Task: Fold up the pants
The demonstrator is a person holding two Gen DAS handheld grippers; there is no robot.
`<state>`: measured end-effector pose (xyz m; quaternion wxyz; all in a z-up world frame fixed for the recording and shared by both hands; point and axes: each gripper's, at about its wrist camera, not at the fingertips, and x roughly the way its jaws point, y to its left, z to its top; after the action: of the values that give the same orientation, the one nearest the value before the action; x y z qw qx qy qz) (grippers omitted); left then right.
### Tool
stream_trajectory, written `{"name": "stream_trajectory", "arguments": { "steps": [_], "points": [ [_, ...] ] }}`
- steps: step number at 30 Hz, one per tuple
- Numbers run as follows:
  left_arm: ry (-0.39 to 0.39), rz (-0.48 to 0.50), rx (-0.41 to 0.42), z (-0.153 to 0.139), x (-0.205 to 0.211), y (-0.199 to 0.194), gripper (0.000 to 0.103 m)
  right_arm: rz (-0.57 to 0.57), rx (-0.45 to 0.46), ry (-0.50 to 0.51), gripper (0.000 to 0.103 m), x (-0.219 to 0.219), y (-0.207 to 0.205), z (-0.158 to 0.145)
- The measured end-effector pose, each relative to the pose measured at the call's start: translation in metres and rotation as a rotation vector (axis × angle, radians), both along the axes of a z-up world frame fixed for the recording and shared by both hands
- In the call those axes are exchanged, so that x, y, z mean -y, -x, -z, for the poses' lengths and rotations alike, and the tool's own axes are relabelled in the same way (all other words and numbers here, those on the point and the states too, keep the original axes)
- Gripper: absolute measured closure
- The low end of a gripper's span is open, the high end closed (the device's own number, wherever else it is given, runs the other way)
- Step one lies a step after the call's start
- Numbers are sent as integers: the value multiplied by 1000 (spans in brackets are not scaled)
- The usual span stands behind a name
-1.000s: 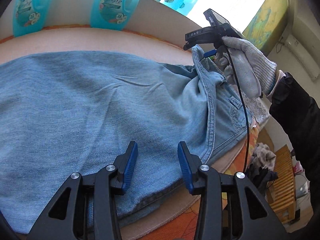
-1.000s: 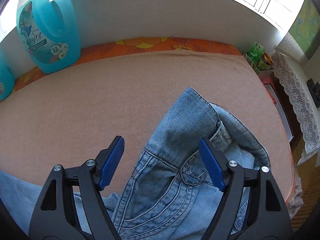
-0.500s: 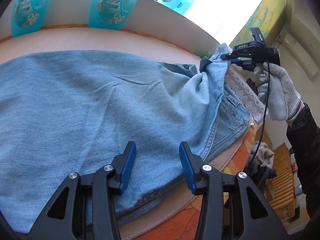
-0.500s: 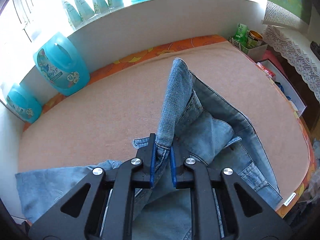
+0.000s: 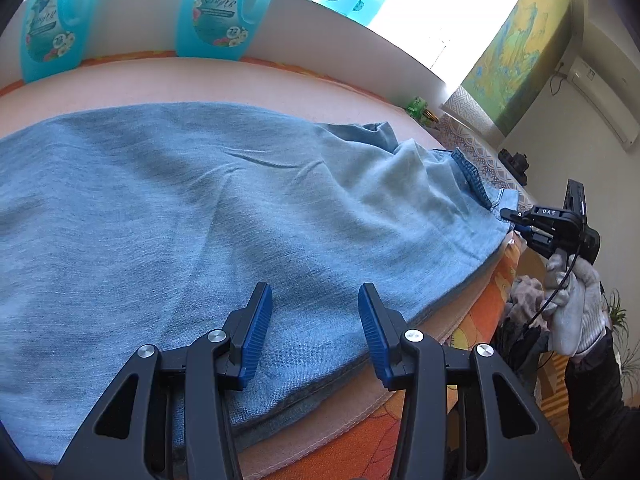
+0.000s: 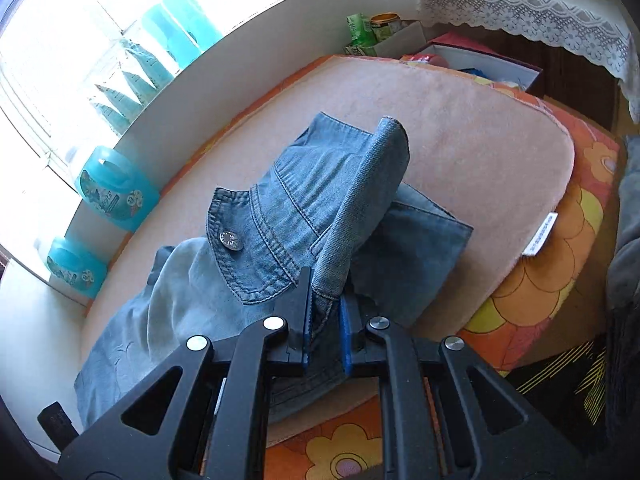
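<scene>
Item: light-blue denim pants (image 5: 224, 208), spread on the pink-covered worktop (image 6: 480, 132).
Right gripper (image 6: 325, 320): jaws clamped on the waistband fold.
Left gripper (image 5: 314, 330): jaws partly open, empty, above the legs.
Handling advice: keep the waistband taut, align the edges, lower evenly.

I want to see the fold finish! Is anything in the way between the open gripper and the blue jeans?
Nothing visible. The left gripper hangs open right over the light blue denim jeans, with only air between. The right gripper already pinches their waistband.
</scene>
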<state>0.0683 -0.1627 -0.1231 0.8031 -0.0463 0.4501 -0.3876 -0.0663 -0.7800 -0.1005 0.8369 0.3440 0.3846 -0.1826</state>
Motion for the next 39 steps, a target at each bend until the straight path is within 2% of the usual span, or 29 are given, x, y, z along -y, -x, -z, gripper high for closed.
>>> {"name": "stream_trajectory", "arguments": {
  "steps": [2, 5, 7, 9, 10, 12, 14, 22, 25, 29, 31, 33, 36, 39],
  "points": [
    [-12, 2, 1, -2, 0, 0, 60, -3, -1, -33, 91, 2, 6, 12],
    [-29, 6, 11, -4, 0, 1, 60, -11, 24, -59, 91, 6, 14, 14],
    [-34, 2, 13, -5, -1, 1, 60, 6, 43, -76, 83, 11, 23, 10],
    [-31, -4, 13, -5, -3, 1, 60, 63, 74, -72, 70, 20, 40, 3],
    [-28, -7, 12, -5, -4, 0, 60, 91, 88, -73, 68, 25, 47, 0],
    [-23, -11, 11, -6, -4, -1, 60, 133, 78, -60, 59, 33, 56, -4],
    [-25, -11, 13, -7, -4, -2, 60, 151, 65, -57, 54, 40, 59, -4],
    [-23, -34, 25, -15, -16, -3, 60, 118, 7, -16, 50, 49, 31, 4],
    [-30, -50, 47, -23, -23, -1, 60, 145, -30, 104, 50, 50, 24, -10],
    [-43, -68, 68, -34, -31, -3, 60, 28, 6, 183, 50, 49, 0, -45],
    [-52, -76, 82, -40, -30, -6, 60, -51, 12, 213, 44, 50, -22, -59],
    [-59, -85, 90, -45, -29, -11, 60, -122, 18, 228, 33, 55, -45, -67],
    [-72, -99, 97, -48, -25, -20, 60, -210, -17, 215, 29, 71, -84, -62],
    [-100, -109, 102, -46, -19, -30, 60, -280, -63, 168, 27, 93, -120, -42]
  ]
}}
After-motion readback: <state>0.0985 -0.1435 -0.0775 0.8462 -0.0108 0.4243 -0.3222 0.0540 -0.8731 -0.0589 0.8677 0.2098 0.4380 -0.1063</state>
